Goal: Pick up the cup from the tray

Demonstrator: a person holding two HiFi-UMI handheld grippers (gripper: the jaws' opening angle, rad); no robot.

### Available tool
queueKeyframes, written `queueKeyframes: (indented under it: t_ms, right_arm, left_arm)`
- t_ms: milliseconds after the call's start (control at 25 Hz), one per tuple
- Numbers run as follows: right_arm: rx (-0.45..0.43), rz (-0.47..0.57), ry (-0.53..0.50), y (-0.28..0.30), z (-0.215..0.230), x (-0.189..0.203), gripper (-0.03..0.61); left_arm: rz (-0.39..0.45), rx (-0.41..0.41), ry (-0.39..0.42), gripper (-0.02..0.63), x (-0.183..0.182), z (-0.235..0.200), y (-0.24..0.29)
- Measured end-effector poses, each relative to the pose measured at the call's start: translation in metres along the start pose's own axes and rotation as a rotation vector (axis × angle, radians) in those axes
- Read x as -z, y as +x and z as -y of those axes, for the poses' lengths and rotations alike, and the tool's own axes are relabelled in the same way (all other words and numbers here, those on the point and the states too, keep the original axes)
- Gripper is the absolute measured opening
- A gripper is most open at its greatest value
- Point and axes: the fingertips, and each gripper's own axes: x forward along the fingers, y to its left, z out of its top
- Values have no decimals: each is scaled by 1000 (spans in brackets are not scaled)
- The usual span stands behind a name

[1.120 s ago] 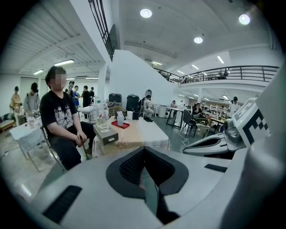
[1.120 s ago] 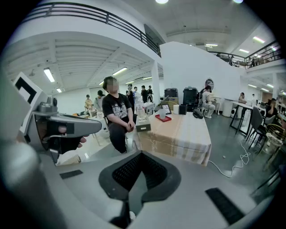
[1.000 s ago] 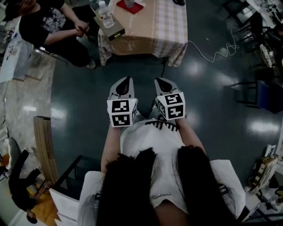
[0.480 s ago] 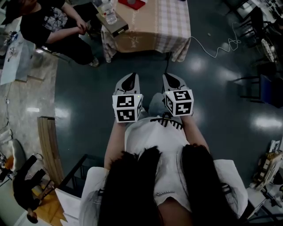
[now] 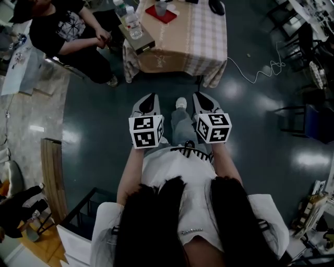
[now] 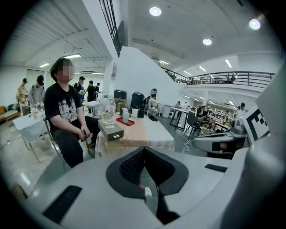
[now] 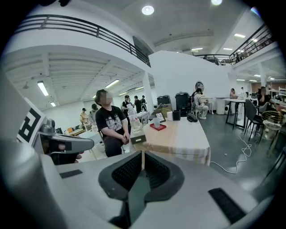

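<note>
A small pale cup (image 5: 161, 7) stands on a red tray (image 5: 166, 15) at the far end of a checked-cloth table (image 5: 193, 36). Both grippers hang over the dark floor well short of the table, side by side in front of the person's body. My left gripper (image 5: 148, 102) is shut with nothing between its jaws, and my right gripper (image 5: 203, 100) is likewise shut and empty. The left gripper view has the cup (image 6: 126, 116) and tray (image 6: 127, 122) far beyond the closed jaws (image 6: 144, 150). The right gripper view shows the cup (image 7: 156, 121) above its closed jaws (image 7: 142, 154).
A seated person in a black shirt (image 5: 62, 31) is at the table's left side. A grey drawer box (image 5: 138, 40) with water bottles sits on the near left corner. A white cable (image 5: 255, 73) trails on the floor at right, near chairs (image 5: 308, 112).
The table with the tray and cup has come further into the head view. Both grippers have shifted slightly, and a shoe now shows between them. The jaws stay shut.
</note>
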Motion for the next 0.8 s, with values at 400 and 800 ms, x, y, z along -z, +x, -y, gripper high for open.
queueKeyframes:
  t_ms: [400, 800]
  right_arm:
    - [31, -41, -39, 71, 46, -36, 8]
    - [-1, -111, -17, 150, 99, -72, 65]
  left_arm:
    - [-41, -8, -22, 6, -25, -6, 71]
    - [-107, -61, -99, 5, -63, -27, 158]
